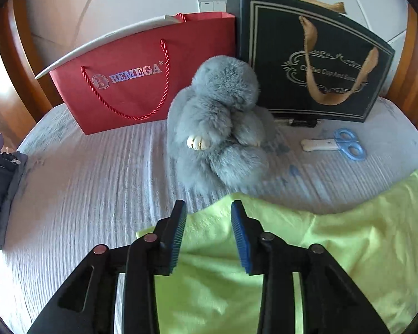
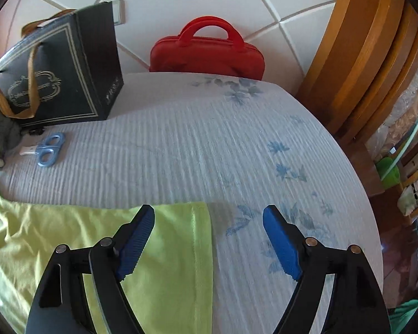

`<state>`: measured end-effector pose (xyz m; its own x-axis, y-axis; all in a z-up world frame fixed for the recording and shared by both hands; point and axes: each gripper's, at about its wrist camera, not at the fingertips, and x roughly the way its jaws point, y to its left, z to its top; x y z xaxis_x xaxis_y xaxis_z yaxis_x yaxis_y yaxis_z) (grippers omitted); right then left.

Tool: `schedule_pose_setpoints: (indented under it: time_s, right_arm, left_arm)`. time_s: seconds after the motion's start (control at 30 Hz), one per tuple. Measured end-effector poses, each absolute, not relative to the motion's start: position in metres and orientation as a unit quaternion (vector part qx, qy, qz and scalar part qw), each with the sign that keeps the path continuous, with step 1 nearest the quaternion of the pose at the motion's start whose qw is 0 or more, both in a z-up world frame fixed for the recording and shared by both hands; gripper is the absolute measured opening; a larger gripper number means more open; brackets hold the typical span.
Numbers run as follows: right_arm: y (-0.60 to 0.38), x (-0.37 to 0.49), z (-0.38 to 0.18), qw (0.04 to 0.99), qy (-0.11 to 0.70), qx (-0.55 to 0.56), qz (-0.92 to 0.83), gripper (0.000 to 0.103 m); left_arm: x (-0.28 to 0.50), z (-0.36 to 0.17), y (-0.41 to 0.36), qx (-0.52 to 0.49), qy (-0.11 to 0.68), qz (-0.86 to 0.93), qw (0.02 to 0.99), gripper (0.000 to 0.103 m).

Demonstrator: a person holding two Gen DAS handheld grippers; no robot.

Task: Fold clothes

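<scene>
Lime-green garment [image 1: 223, 264] lies spread flat along the near edge of the bed [image 1: 97, 181], which wears a pale ribbed cover with blue flower print.

Left gripper [image 1: 209, 208]: fingers [image 1: 178, 231] part open, poised over the garment's far hem near its left end; cloth shows in the gap, but the pads do not press on it. Nothing held.

Right gripper [image 2: 209, 214]: fingers [image 2: 281, 245] spread wide, straddling the garment's stitched right hem [image 2: 195, 250]; left finger over the green cloth, right finger over bare cover. Nothing held.

Along the far edge of the bed, left to right: red paper bag [image 1: 142, 78] with rope handles, grey fluffy plush toy [image 1: 220, 128] just in front of the bags, dark gift bag [image 1: 315, 61] with gold ribbon handles, red handled case [image 2: 206, 53] at the far right end. Blue-handled scissors [image 1: 345, 144] lie near the dark bag, well clear of the garment. Dark folded cloth [image 1: 2, 183] sits at the left edge of the bed.
</scene>
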<state>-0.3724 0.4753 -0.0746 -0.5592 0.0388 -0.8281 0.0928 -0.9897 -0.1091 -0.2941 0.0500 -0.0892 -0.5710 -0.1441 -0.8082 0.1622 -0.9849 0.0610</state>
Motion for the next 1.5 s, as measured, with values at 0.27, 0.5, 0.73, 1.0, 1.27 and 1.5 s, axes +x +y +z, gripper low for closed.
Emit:
schedule_pose_setpoints:
  time_s: [0.27, 0.5, 0.73, 1.0, 1.27, 1.5]
  right_arm:
    - [0.505, -0.226, -0.072, 0.066, 0.032, 0.486, -0.871, 0.079]
    - [0.541, -0.132, -0.099, 0.068, -0.008, 0.531, -0.845, 0.049]
    - [0.537, -0.070, -0.106, 0.108, -0.017, 0.545, -0.831, 0.071]
    - [0.501, -0.060, -0.130, 0.107, 0.108, 0.573, -0.806, 0.005]
    - [0.585, -0.056, -0.121, 0.015, 0.081, 0.586, -0.806, 0.004]
    - [0.502, -0.102, -0.075, 0.177, 0.062, 0.518, -0.834, 0.009]
  left_arm:
    - [-0.175, -0.080, 0.085, 0.474, -0.014, -0.879, 0.059, 0.044]
    - [-0.115, -0.107, 0.101, 0.501, 0.005, -0.865, 0.042, 0.044]
    - [-0.075, -0.122, 0.100, 0.517, 0.011, -0.855, 0.042, 0.044]
    - [-0.062, -0.117, 0.095, 0.516, 0.032, -0.854, 0.067, 0.044]
    - [-0.039, -0.118, 0.090, 0.519, 0.051, -0.849, 0.082, 0.044]
    - [-0.016, -0.118, 0.081, 0.513, 0.083, -0.848, 0.109, 0.045]
